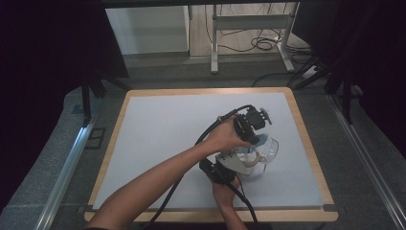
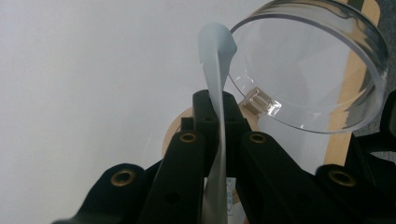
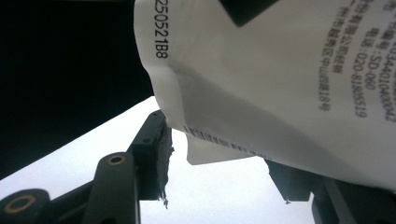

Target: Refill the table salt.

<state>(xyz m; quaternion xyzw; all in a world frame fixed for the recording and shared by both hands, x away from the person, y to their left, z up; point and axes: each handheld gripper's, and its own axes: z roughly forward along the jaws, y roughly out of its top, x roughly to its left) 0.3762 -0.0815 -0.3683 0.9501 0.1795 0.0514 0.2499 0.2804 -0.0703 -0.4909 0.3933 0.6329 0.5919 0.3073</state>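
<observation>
So that it can be tipped toward the clear jar (image 2: 322, 70), a white bag (image 3: 280, 79) is pinched by the left gripper (image 2: 217, 105); the right gripper (image 3: 219, 154) is seen wide apart around it.

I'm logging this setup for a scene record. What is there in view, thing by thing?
Clear round dish: one, transparent, right of table centre, tilted.
Pale blue strip: one, pinched in the left gripper's jaws, beside the dish rim.
White printed pouch: one, white with black text and barcode, at the right gripper's jaws.
Table mat: one, pale grey-white, on a wood-edged board.
Frame legs: grey, on the floor beyond the table, with black cables.
Left gripper: black, shut on the strip.
Right gripper: black, jaws apart either side of the pouch's edge.
</observation>
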